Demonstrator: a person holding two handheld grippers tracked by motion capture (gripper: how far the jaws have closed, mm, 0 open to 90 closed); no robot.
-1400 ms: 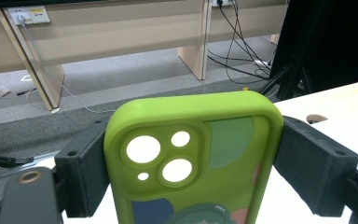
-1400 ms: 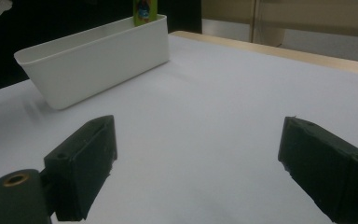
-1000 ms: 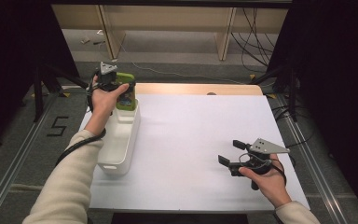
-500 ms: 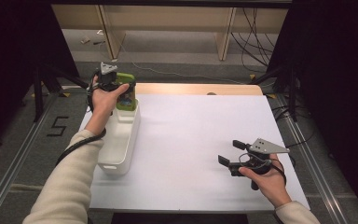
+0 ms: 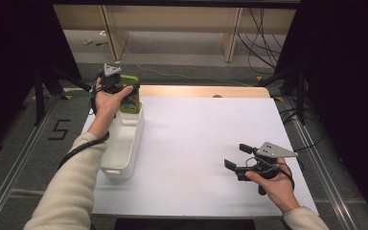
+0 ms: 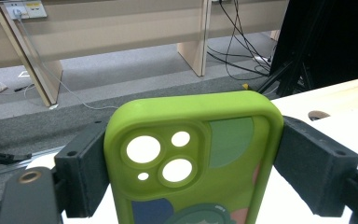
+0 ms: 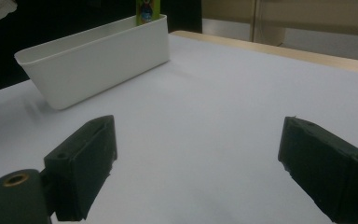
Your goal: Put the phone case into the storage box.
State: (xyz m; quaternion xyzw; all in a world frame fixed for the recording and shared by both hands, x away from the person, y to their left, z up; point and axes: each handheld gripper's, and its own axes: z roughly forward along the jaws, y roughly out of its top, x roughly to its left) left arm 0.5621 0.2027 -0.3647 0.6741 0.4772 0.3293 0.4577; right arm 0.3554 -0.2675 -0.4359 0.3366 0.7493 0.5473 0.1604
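Left gripper: your jaws are clamped on the two long edges of the green phone case, one pad on each side; the grip looks square, with the camera cutouts at the top.
Case: you hold it upright at the far end of the white bin, which sits along the table's left edge; its lower end is at or just inside the bin's far rim. Whether it touches the bin floor cannot be told.
Right gripper: your jaws stand wide apart with nothing between them; the gripper hangs low over the table near the right front corner, well apart from the bin. In its own view the bin lies across the bare sheet with the case showing above the far wall.
Change since the earlier frames: none visible. Both hands, the case and the bin sit as they did a second ago, and both jaw gaps match.
Reading: a pause at the bin, not a release. The case is held, not yet let go.
Next, as a judgement: lower the case until the bin bears it, then open the left jaws.
Risk: opening early may let the case tip over the rim.
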